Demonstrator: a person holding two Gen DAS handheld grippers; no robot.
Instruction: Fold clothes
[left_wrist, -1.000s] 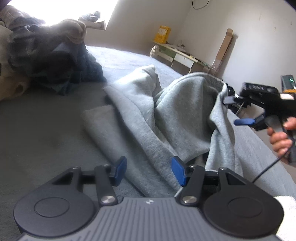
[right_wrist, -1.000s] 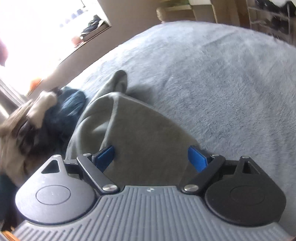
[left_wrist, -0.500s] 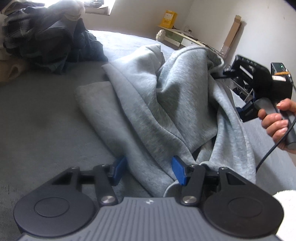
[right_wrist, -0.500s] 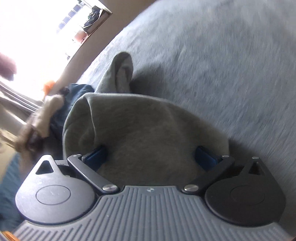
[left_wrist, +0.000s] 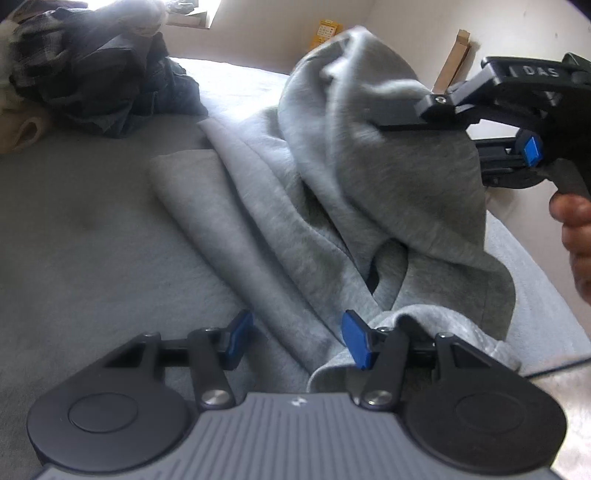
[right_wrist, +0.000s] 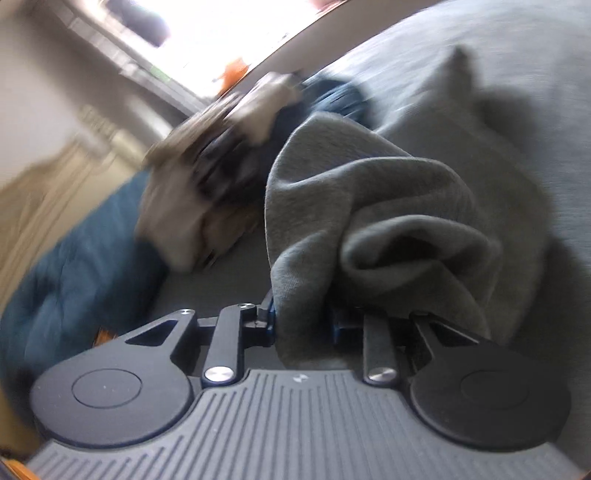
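Note:
A grey sweatshirt (left_wrist: 258, 221) lies crumpled on the grey bed cover (left_wrist: 74, 240). My left gripper (left_wrist: 297, 341) hovers low over its near edge. Its jaws are closing slightly, with cloth lying between the blue pads, which do not press it. My right gripper (right_wrist: 303, 323) is closing and pinches a bunched fold of the sweatshirt (right_wrist: 369, 203). In the left wrist view that fold hangs lifted at the upper right, draped over one of the right gripper's black fingers (left_wrist: 402, 120). A person's hand (left_wrist: 576, 229) holds its handle.
A pile of dark and plaid clothes (left_wrist: 92, 85) sits at the far left of the bed, blurred in the right wrist view (right_wrist: 221, 147). A blue duvet (right_wrist: 66, 266) lies beside it. A cardboard strip (left_wrist: 454, 55) and a yellow box (left_wrist: 327, 31) stand by the far wall.
My right gripper's jaws went from wide apart to pinched on the sweatshirt fold, and it swung leftward, raising the cloth. The left gripper has barely moved.

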